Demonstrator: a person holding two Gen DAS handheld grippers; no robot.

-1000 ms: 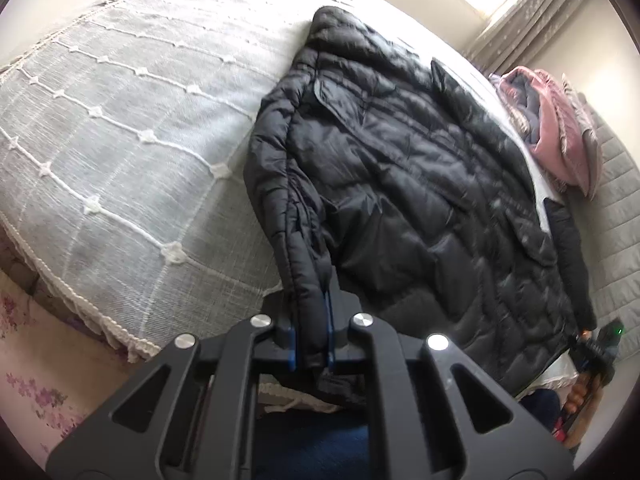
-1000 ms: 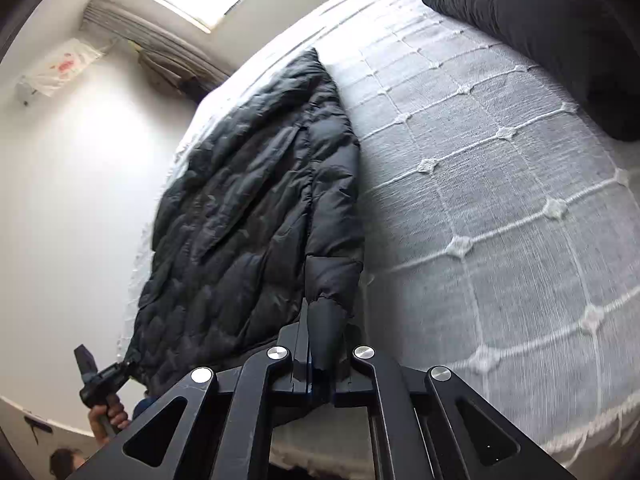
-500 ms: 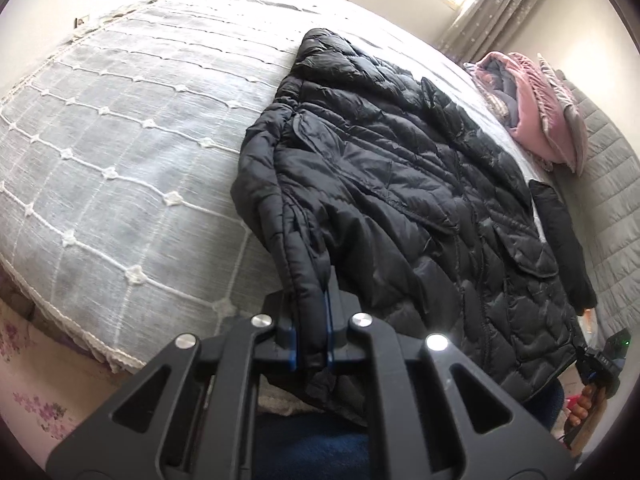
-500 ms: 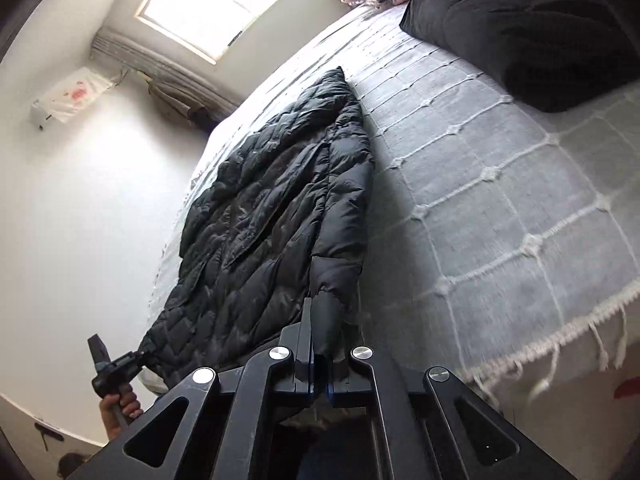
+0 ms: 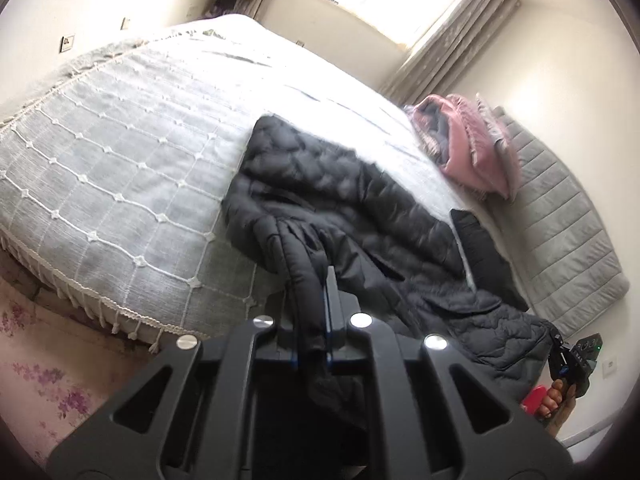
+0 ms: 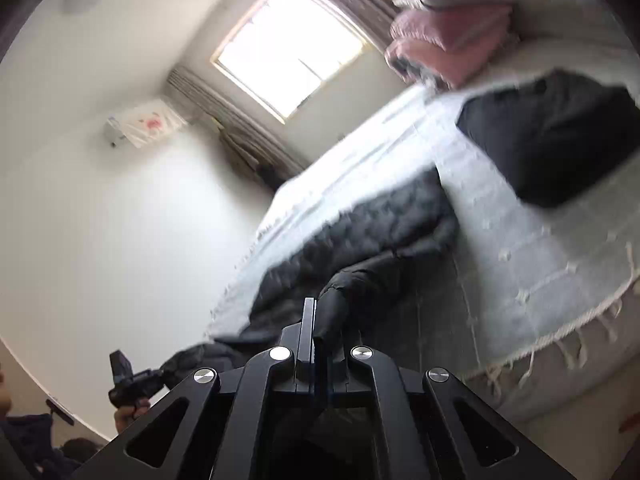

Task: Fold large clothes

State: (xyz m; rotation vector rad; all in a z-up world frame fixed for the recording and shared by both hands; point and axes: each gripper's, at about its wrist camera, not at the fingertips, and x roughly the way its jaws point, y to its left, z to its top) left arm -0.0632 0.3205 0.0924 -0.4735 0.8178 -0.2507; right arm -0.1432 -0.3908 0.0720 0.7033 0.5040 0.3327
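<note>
The black puffer jacket (image 5: 360,216) lies across the near half of the bed (image 5: 120,168). Left gripper (image 5: 320,304) is clamped on one jacket edge; right gripper (image 6: 316,320) is clamped on another, both lifted off the bed.

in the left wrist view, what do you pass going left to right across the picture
floral rug → grey bedspread → black puffer jacket clamped in the left gripper → pink bundle → grey quilted mat
</note>
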